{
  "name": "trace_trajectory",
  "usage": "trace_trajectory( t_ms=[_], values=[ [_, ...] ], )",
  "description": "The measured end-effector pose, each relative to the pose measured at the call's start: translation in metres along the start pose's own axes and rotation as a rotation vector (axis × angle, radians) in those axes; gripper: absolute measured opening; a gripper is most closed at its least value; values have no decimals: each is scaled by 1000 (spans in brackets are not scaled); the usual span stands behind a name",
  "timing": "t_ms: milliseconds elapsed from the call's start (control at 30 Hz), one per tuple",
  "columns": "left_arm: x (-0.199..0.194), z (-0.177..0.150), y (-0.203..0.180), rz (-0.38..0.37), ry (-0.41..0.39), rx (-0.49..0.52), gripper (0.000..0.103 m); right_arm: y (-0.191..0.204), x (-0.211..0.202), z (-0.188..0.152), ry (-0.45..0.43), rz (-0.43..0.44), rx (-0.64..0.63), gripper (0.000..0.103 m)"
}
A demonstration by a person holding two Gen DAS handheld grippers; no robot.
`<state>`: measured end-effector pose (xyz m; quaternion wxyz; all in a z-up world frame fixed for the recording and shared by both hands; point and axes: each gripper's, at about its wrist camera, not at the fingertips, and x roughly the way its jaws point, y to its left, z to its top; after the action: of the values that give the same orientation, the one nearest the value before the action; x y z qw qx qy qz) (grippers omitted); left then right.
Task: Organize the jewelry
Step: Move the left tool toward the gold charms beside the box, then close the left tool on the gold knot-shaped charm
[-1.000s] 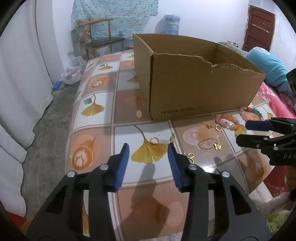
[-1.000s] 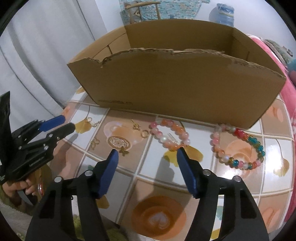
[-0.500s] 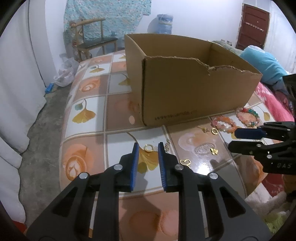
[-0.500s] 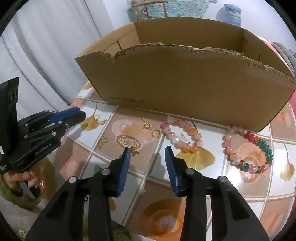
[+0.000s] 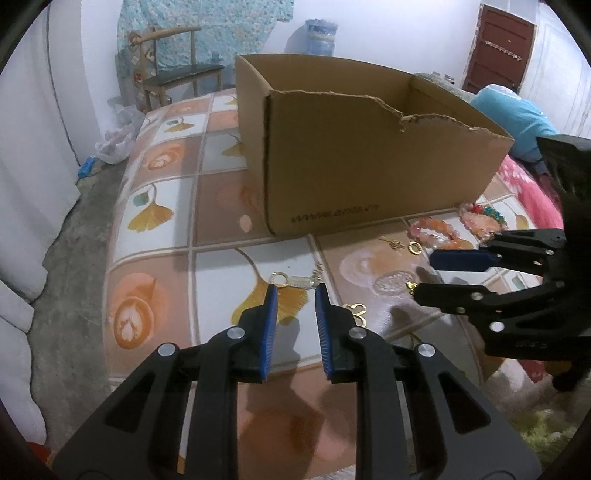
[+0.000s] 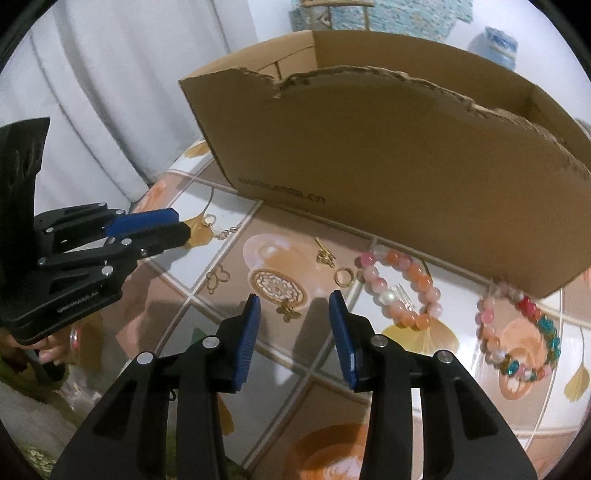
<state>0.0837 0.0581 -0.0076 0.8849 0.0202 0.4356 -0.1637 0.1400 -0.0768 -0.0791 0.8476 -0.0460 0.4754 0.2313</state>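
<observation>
jewelry (image 6: 289,313) just beyond empty tongs (image 6: 294,301)

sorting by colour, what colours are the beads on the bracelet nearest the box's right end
Pink, red, teal and clear beads on the multicoloured bracelet; clearest in the right wrist view.

White walls (image 5: 388,33), wooden chair (image 5: 173,70) under teal cloth (image 5: 207,26), brown door (image 5: 498,48), grey floor (image 5: 74,221), white curtain (image 6: 110,92).

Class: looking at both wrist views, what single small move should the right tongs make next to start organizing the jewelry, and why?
Probably ease the right tongs down onto the gold butterfly charm lying loose on the table just ahead of their tips. Their jaws have just been closing, nothing is between them yet, and the cardboard box stands open behind.
</observation>
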Motion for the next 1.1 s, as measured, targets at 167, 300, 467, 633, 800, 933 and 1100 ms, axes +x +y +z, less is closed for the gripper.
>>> trace_trajectory(
  t_ms=[167,300,467,633,800,933,1100],
  values=[
    [-2,-1,-10,-93,4,29,20,1,6,2,9,17,-15,27],
    [3,-1,-22,-118,41,72,20,1,7,1,11,8,-24,26],
    [14,-2,-25,-111,91,67,20,0,4,0,7,7,-18,26],
    [20,-3,-25,-91,124,58,20,-1,3,1,1,5,-15,26],
    [23,0,-29,-72,132,60,20,-2,1,0,-7,8,-8,26],
    [24,1,-34,-53,134,77,20,-3,-3,-1,-15,8,-4,26],
    [25,0,-37,-25,132,96,16,-6,-6,-2,-16,13,-8,26]
  ],
)
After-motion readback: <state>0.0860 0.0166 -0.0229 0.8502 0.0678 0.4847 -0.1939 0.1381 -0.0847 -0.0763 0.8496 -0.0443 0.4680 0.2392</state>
